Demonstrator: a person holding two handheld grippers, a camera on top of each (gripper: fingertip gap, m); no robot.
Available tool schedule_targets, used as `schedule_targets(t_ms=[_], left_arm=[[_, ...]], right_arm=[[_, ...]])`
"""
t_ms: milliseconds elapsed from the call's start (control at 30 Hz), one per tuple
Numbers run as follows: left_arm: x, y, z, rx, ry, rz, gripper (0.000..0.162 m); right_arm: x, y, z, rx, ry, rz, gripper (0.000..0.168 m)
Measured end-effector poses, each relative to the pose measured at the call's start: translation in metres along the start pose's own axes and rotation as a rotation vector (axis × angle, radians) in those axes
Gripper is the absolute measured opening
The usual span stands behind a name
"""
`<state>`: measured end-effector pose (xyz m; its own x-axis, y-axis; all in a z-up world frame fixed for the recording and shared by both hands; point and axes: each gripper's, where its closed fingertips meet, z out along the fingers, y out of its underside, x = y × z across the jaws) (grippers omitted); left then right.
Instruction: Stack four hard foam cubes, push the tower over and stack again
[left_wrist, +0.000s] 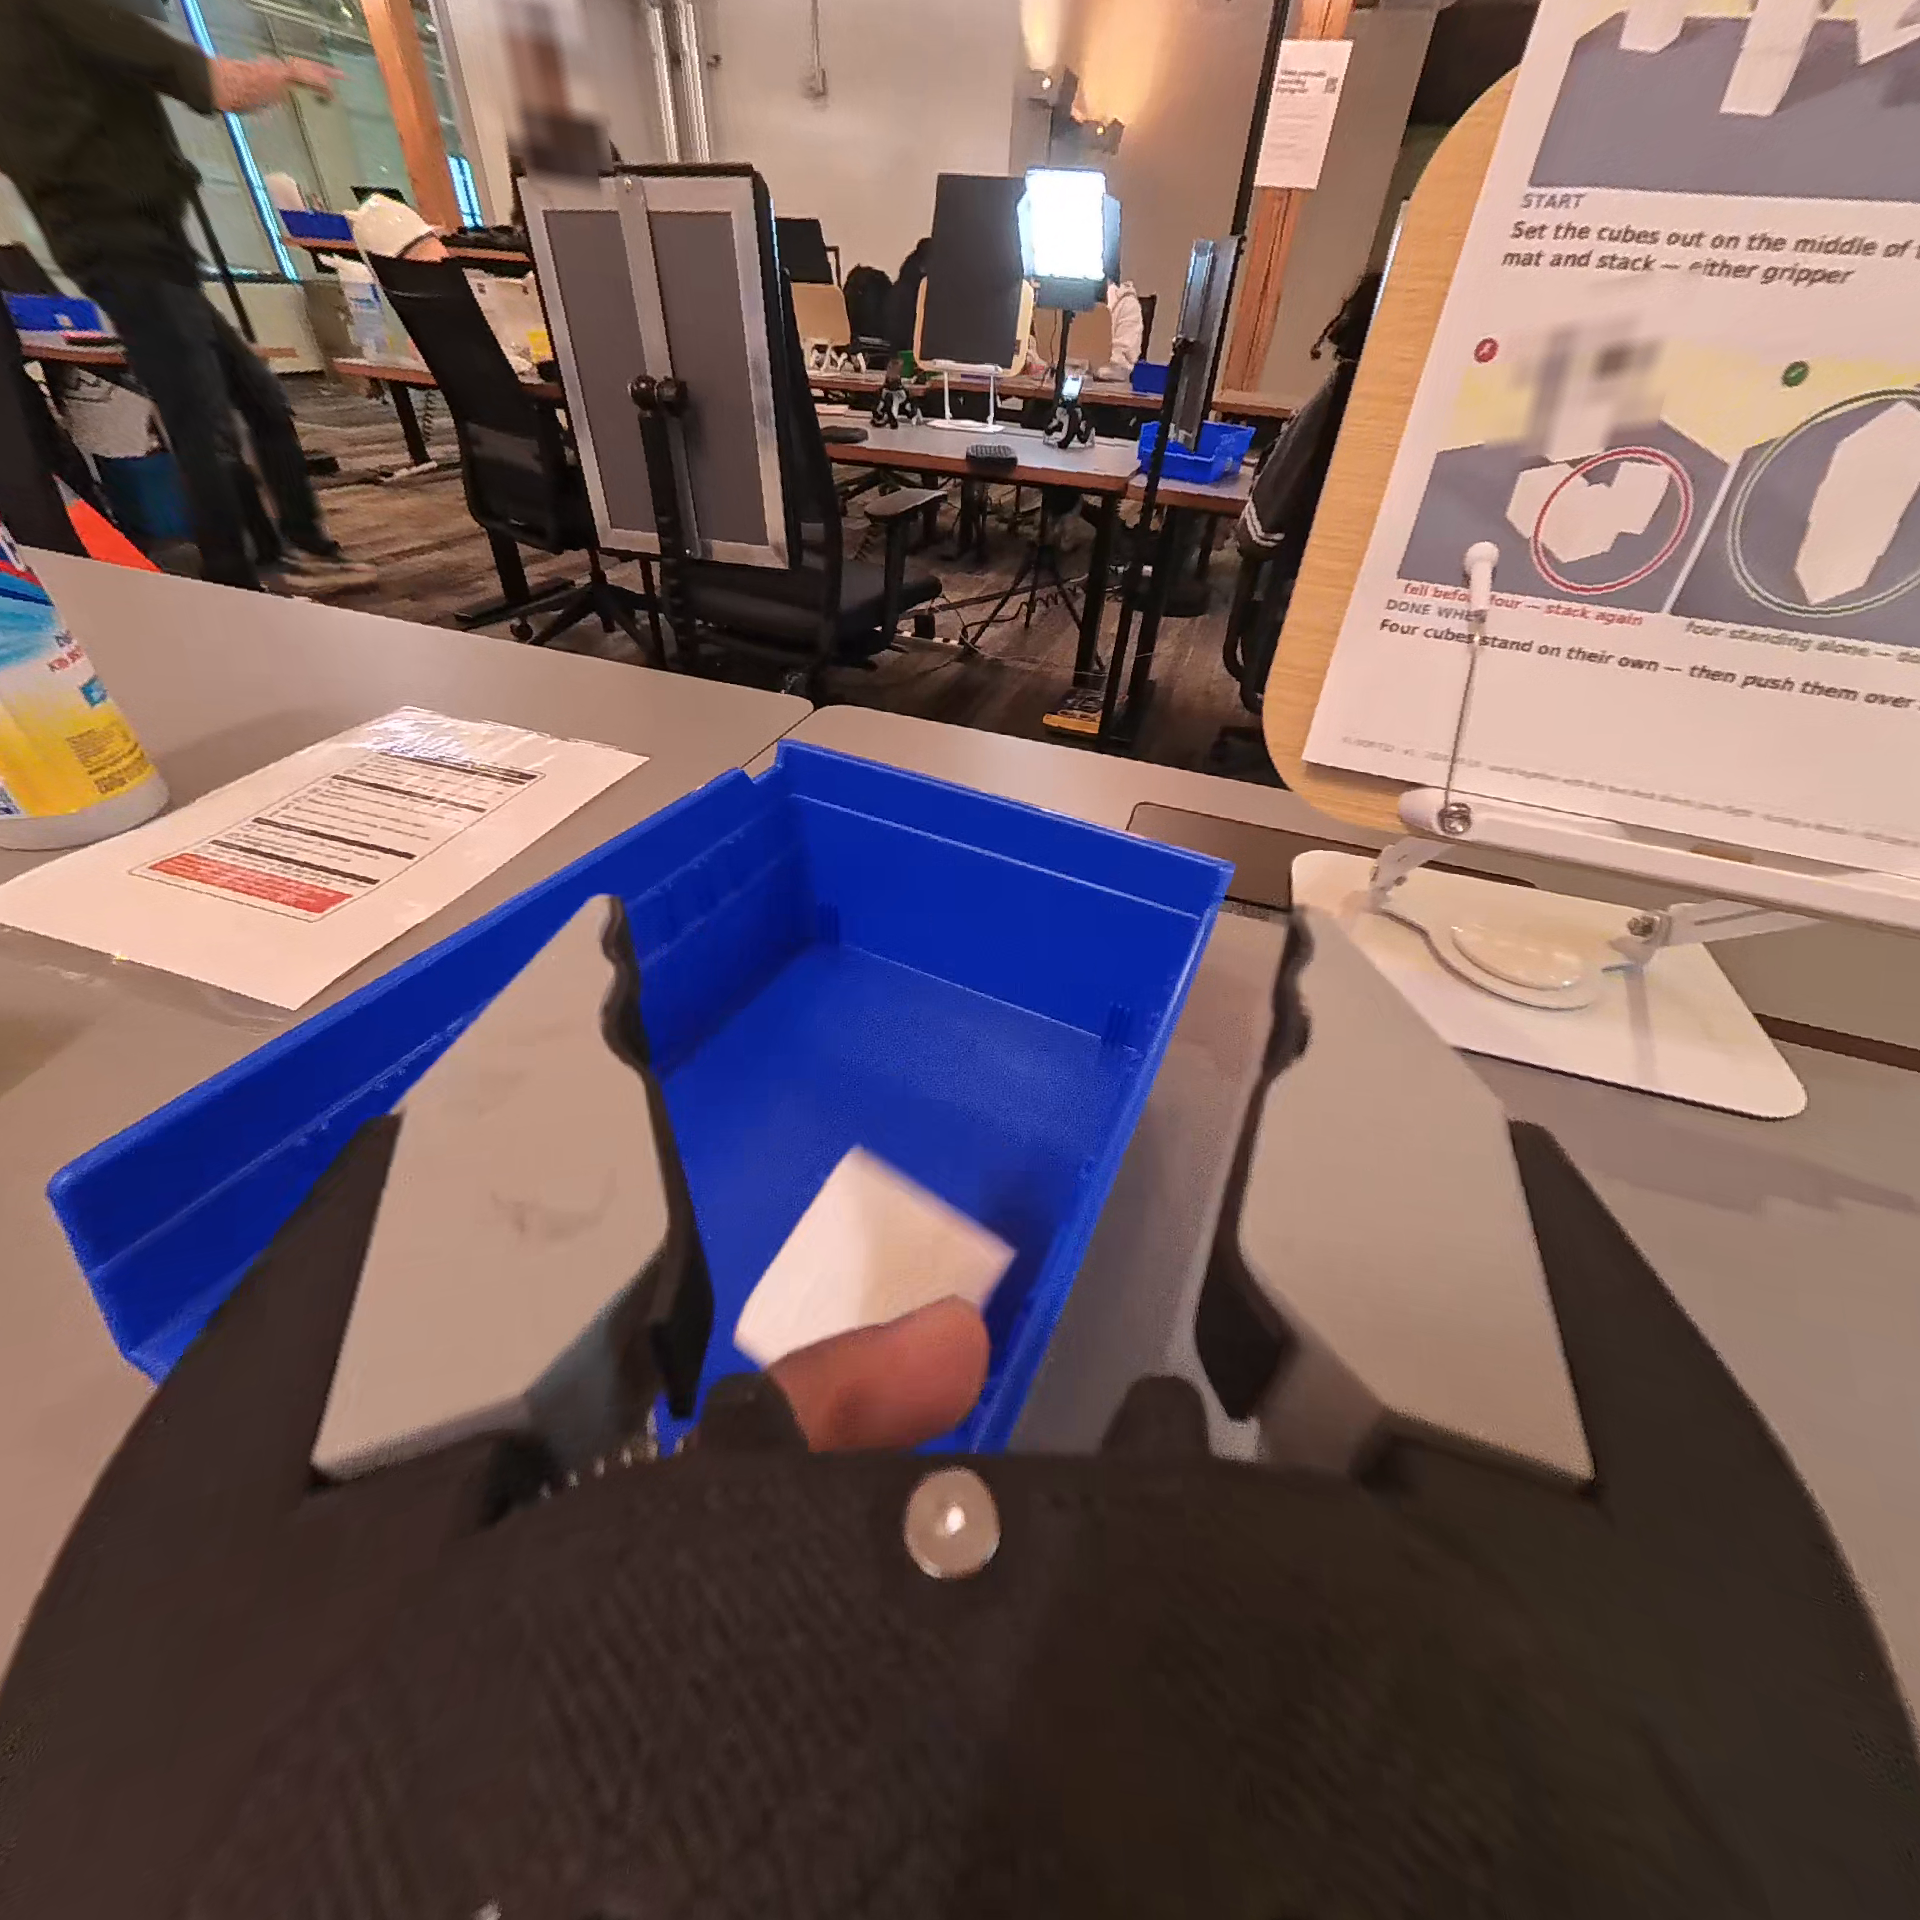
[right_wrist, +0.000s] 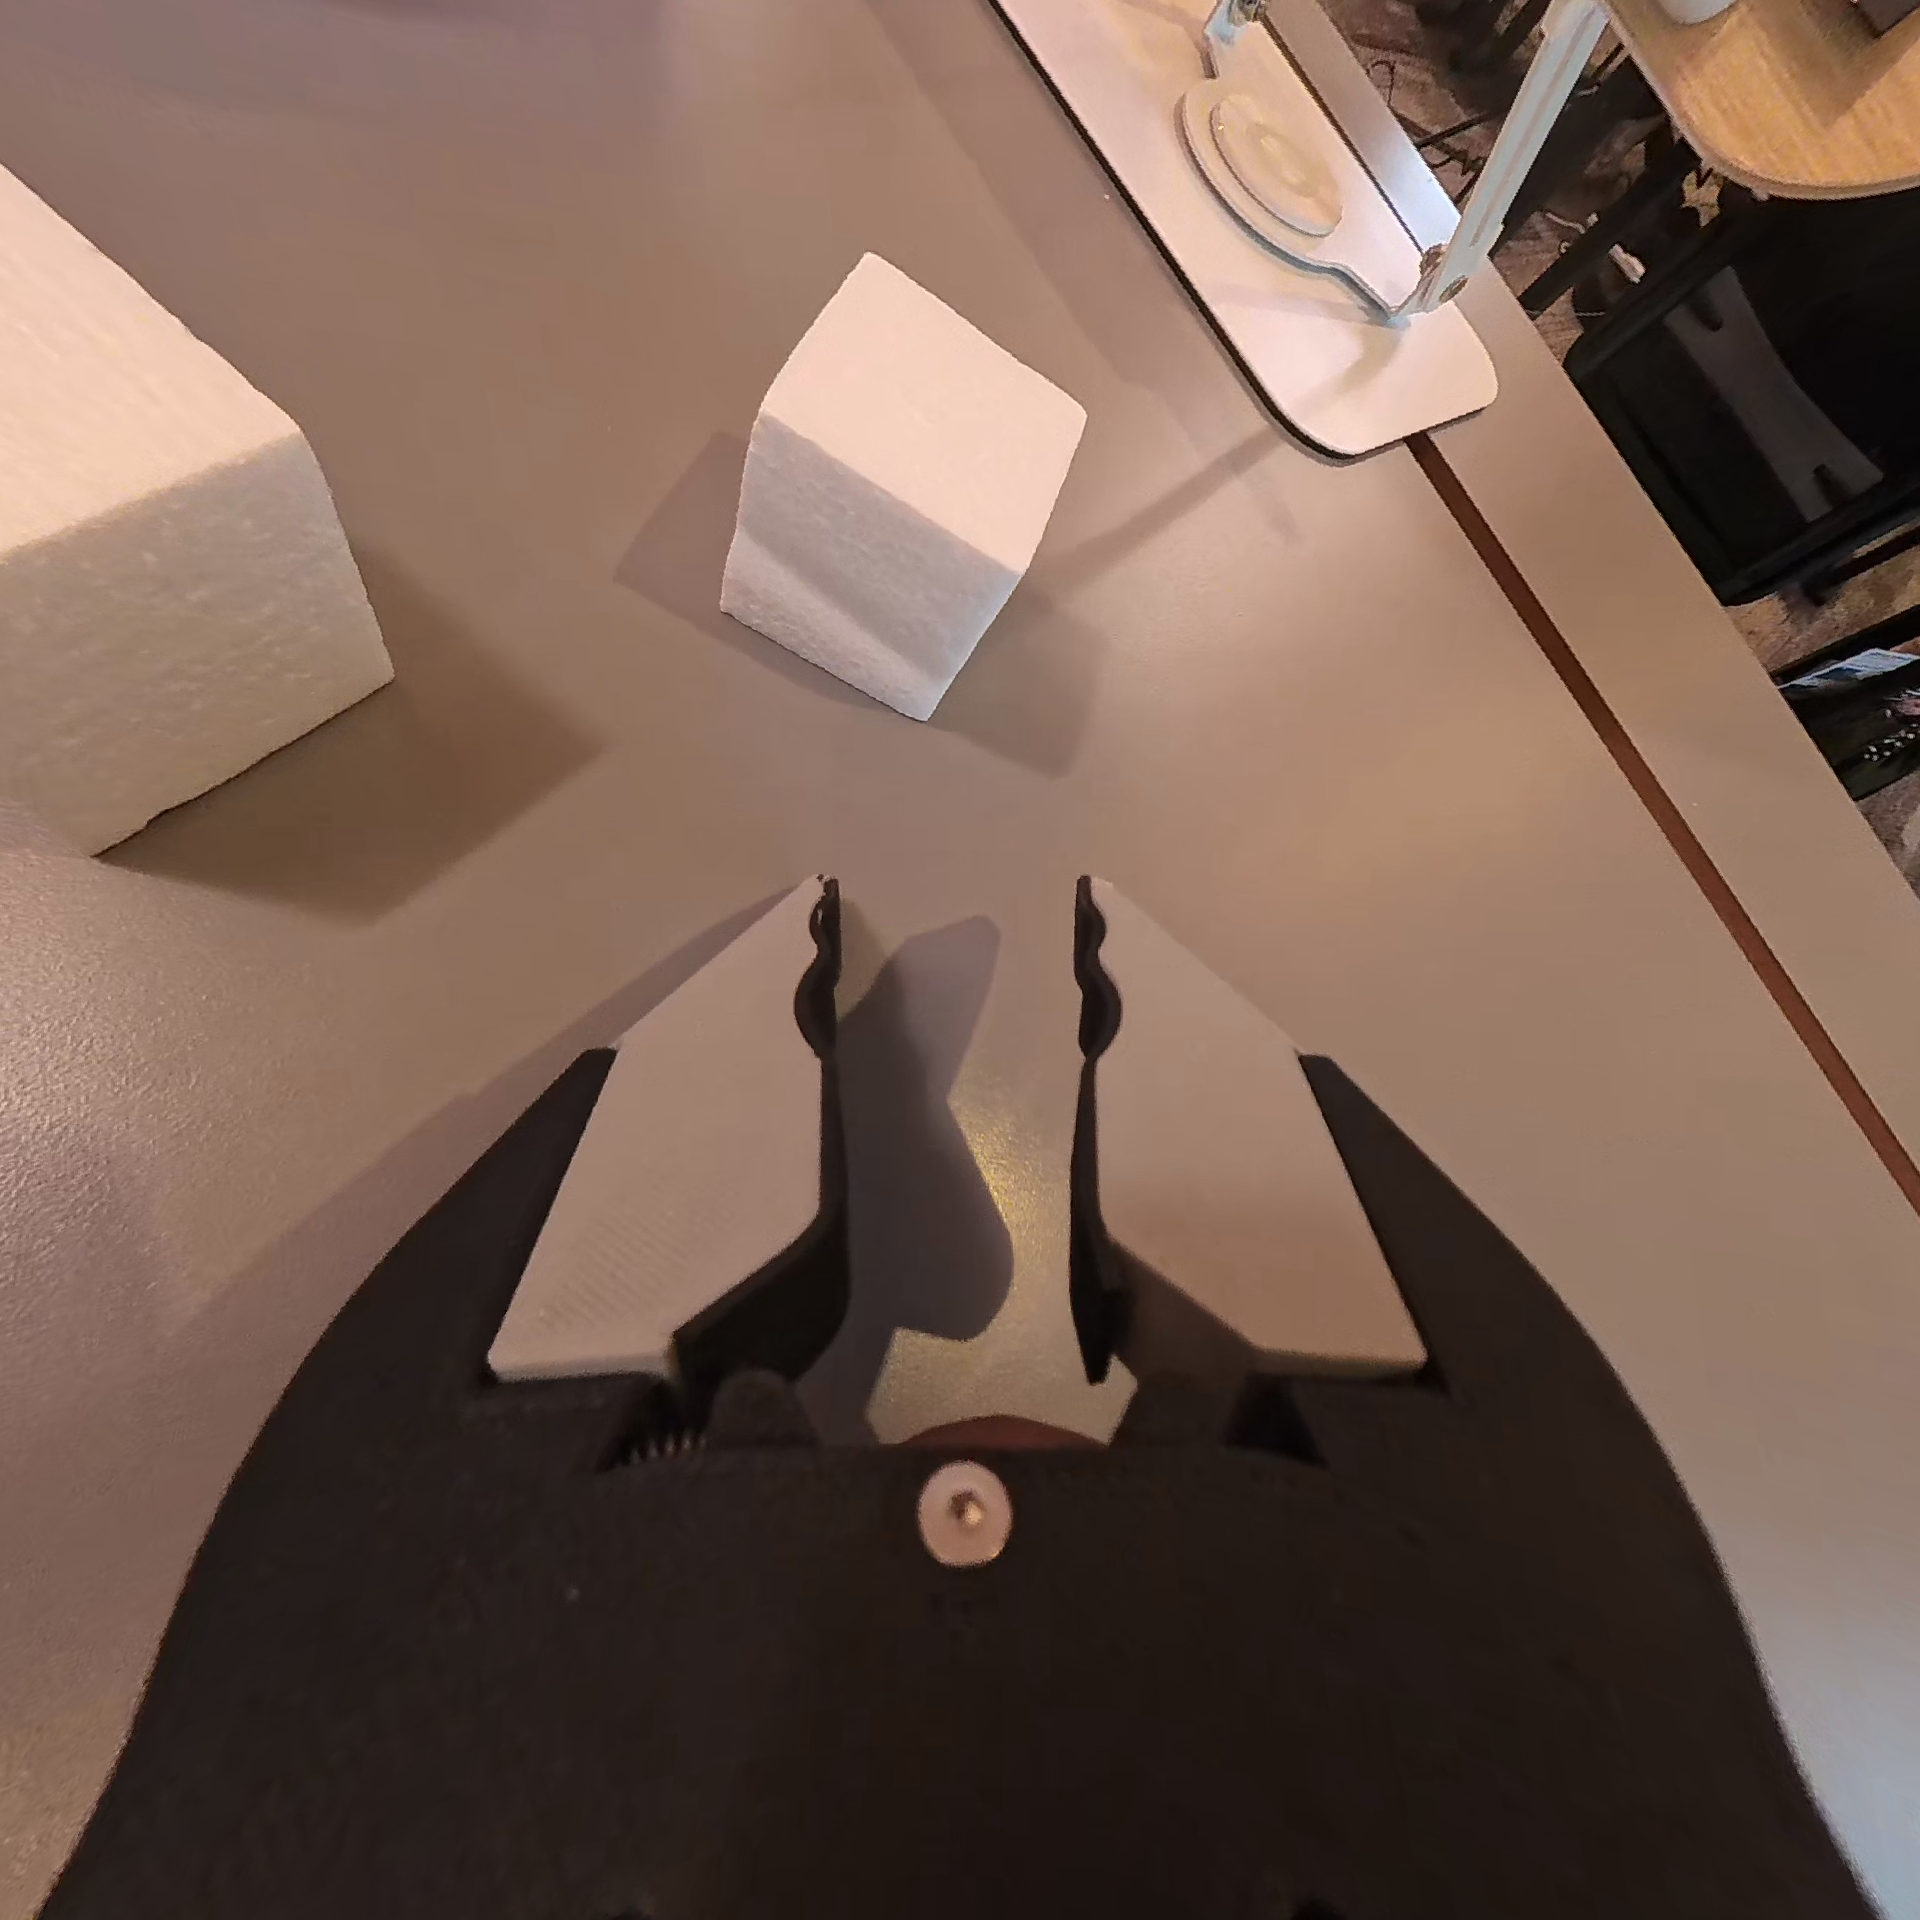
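Observation:
In the left wrist view my left gripper (left_wrist: 951, 925) is wide open over a blue plastic bin (left_wrist: 977, 894). One white foam cube (left_wrist: 883, 1262) lies tilted in the bin's near end, below and between the fingers, with a fingertip (left_wrist: 894, 1371) just in front of it. In the right wrist view my right gripper (right_wrist: 954, 883) is open and empty above the grey table. A white foam cube (right_wrist: 904, 478) stands on the table just ahead of it. A second white foam cube (right_wrist: 156, 520) sits at the left edge, cut off by the frame.
A white stand base (left_wrist: 1558, 987) holding an instruction sheet (left_wrist: 1683, 416) is right of the bin; it also shows in the right wrist view (right_wrist: 1330, 260). A printed paper (left_wrist: 322, 842) and a wipes canister (left_wrist: 62, 727) lie at left. The table edge (right_wrist: 1662, 810) runs at right. Tip to tip, the grippers are about 45 cm apart.

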<state>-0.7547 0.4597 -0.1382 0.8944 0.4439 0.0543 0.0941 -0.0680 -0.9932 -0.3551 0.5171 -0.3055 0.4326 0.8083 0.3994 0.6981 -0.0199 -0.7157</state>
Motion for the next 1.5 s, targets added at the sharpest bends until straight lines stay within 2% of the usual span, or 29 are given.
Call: schedule_targets(t_ms=[100,167,233,267,333,400,467,533,600,700,800,867,900,933,967,1033,1133,1200,1267,1367,1400,1433,1500], left_arm=[[0.003,-0.011,-0.005,0.063,0.02,-0.007,0.109],[0.015,-0.026,-0.017,0.151,0.094,0.004,0.088],[0.054,-0.037,-0.037,0.233,0.33,0.046,0.053],[0.075,-0.038,-0.048,0.267,0.467,0.049,0.044],[0.112,-0.024,-0.071,0.225,0.742,0.037,0.045],[0.13,-0.004,-0.095,0.08,0.931,0.014,0.059],[0.137,0.008,-0.128,-0.039,1.074,0.034,0.063],[0.138,0.022,-0.156,-0.185,1.127,0.048,0.08],[0.138,0.043,-0.182,-0.298,1.129,0.105,0.083],[0.136,0.091,-0.206,-0.4,1.029,0.224,0.09],[0.136,0.149,-0.214,-0.493,0.915,0.31,0.091],[0.144,0.179,-0.22,-0.545,0.914,0.296,0.091],[0.147,0.19,-0.22,-0.57,0.908,0.285,0.087],[0.148,0.199,-0.219,-0.592,0.904,0.292,0.068],[0.148,0.203,-0.217,-0.612,0.898,0.307,0.063],[0.14,0.183,-0.202,-0.551,0.83,0.322,0.062],[0.112,0.109,-0.173,-0.369,0.705,0.293,0.062],[0.075,0.062,-0.142,-0.305,0.564,0.312,0.062],[0.034,0.029,-0.106,-0.299,0.441,0.289,0.062],[-0.003,0.026,-0.06,-0.44,0.412,0.202,0.066],[-0.009,0.031,-0.051,-0.489,0.412,0.161,0.078],[-0.008,0.034,-0.048,-0.523,0.431,0.12,0.087],[0.006,0.029,-0.053,-0.487,0.487,0.122,0.085]], right_arm=[[0.0,0.0,0.0,0.0,-0.001,-0.002,0.043],[-0.001,0.0,0.0,0.001,-0.002,-0.002,0.043],[-0.001,0.0,0.0,0.001,-0.002,-0.003,0.043],[-0.001,-0.001,0.0,0.002,-0.002,-0.003,0.043],[0.0,0.0,-0.001,0.002,0.001,0.0,0.043],[0.001,0.0,-0.001,0.006,-0.001,0.01,0.043],[0.001,-0.001,-0.001,0.011,-0.011,0.015,0.043],[-0.001,-0.003,-0.001,0.015,-0.016,0.005,0.043],[-0.004,-0.006,-0.003,0.02,-0.013,-0.012,0.043],[-0.004,-0.014,-0.009,0.041,0.013,-0.039,0.043],[-0.003,-0.02,-0.015,0.067,0.032,-0.043,0.042],[-0.004,-0.021,-0.016,0.078,0.033,-0.04,0.042],[-0.004,-0.02,-0.015,0.075,0.033,-0.041,0.042],[-0.004,-0.019,-0.015,0.067,0.032,-0.042,0.042],[-0.004,-0.017,-0.014,0.062,0.031,-0.041,0.042],[-0.002,-0.016,-0.014,0.06,0.034,-0.035,0.042],[0.0,-0.017,-0.016,0.07,0.032,-0.023,0.042],[0.0,-0.018,-0.017,0.072,0.034,-0.028,0.042],[-0.001,-0.018,-0.017,0.072,0.033,-0.034,0.042],[-0.001,-0.02,-0.018,0.073,0.041,-0.05,0.042],[-0.001,-0.021,-0.019,0.075,0.046,-0.053,0.042],[0.0,-0.021,-0.02,0.077,0.05,-0.054,0.042],[0.001,-0.022,-0.021,0.08,0.052,-0.052,0.042]])
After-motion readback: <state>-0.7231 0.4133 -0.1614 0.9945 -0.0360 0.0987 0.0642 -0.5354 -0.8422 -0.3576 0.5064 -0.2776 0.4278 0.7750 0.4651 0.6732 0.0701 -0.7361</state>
